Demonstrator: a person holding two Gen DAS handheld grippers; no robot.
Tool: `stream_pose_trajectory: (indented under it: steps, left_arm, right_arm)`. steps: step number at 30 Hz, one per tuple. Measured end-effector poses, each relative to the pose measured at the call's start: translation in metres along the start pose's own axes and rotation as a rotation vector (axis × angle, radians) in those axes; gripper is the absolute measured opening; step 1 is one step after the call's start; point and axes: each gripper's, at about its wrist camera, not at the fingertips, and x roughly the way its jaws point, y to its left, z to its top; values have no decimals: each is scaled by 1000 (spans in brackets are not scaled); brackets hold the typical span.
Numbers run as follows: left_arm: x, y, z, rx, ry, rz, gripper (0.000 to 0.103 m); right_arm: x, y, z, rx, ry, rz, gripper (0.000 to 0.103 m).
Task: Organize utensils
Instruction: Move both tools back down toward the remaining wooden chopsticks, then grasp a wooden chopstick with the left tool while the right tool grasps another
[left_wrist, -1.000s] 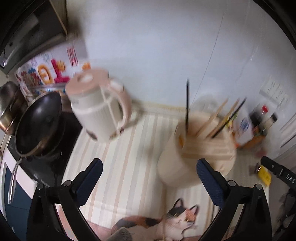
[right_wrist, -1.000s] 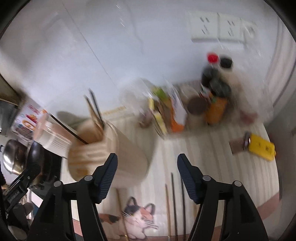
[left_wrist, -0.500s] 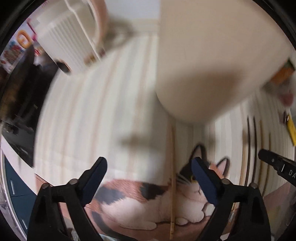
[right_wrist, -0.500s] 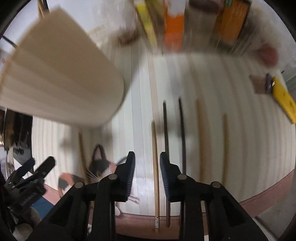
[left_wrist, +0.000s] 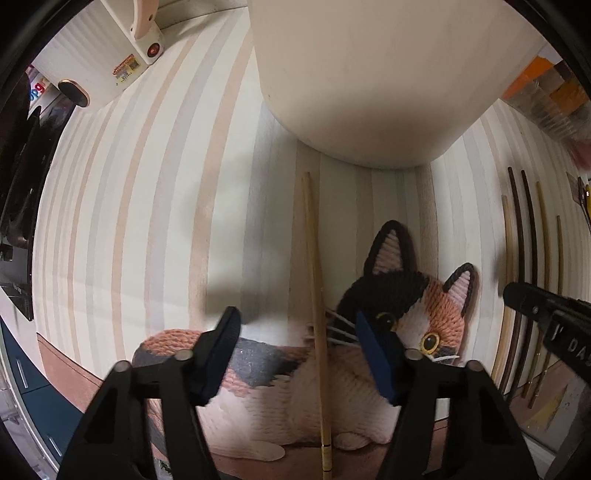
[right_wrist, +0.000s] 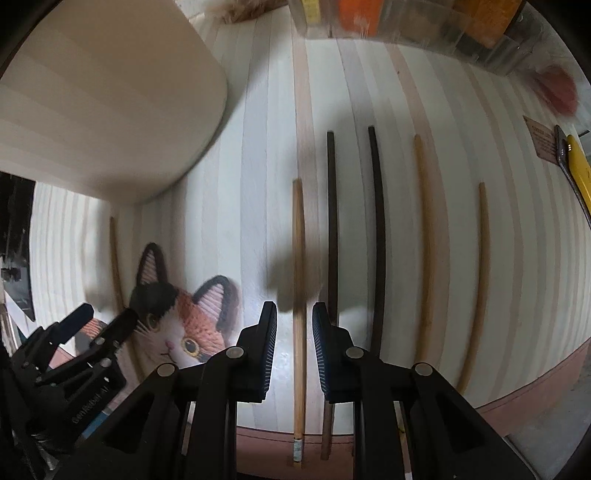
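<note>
A light bamboo chopstick (left_wrist: 314, 280) lies on the cat mat, just in front of the cream utensil holder (left_wrist: 369, 74). My left gripper (left_wrist: 297, 321) points straight down over it. Its jaws are closing with the stick between them, and the pads stand clear of it. My right gripper (right_wrist: 294, 314) also points down, astride another light chopstick (right_wrist: 298, 240). Its jaws are closing and narrow, with a thin gap showing on each side of the stick. To its right lie two dark chopsticks (right_wrist: 332, 221) and two more light ones (right_wrist: 428, 240).
A white and pink kettle (left_wrist: 110, 48) stands at the back left, beside a dark stove (left_wrist: 18, 166). Jars and packets (right_wrist: 406, 22) line the back right. A yellow tool (right_wrist: 580, 173) lies at the far right. The mat's brown front border (right_wrist: 535, 398) is close.
Both grippers dropped from above the holder to the mat and tipped to point down. Both sets of jaws narrowed, each around a chopstick.
</note>
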Motion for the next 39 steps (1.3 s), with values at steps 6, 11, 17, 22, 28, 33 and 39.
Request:
stream_pose_trajectory:
  steps: [6, 11, 17, 22, 28, 33, 39]
  left_arm:
    - [1, 2, 1, 14, -13, -11, 6]
    - [-2, 21, -5, 10, -12, 4, 5]
    - [-5, 45, -9, 15, 1, -9, 6]
    - [-7, 56, -13, 35, 1, 2, 5]
    - [-10, 45, -12, 25, -4, 3, 5]
    - [-12, 42, -8, 30, -9, 7, 5]
    - [-9, 46, -13, 26, -11, 3, 5]
  right_arm:
    - [7, 6, 3, -41, -9, -67, 9]
    - [11, 12, -1, -58, -26, -88, 7]
    - [17, 42, -16, -167, -4, -66, 7]
    - [19, 54, -19, -205, 20, -105, 10]
    - [22, 63, -21, -177, 17, -133, 10]
    - [20, 62, -18, -94, -8, -117, 7]
    - [22, 64, -15, -109, 4, -133, 7]
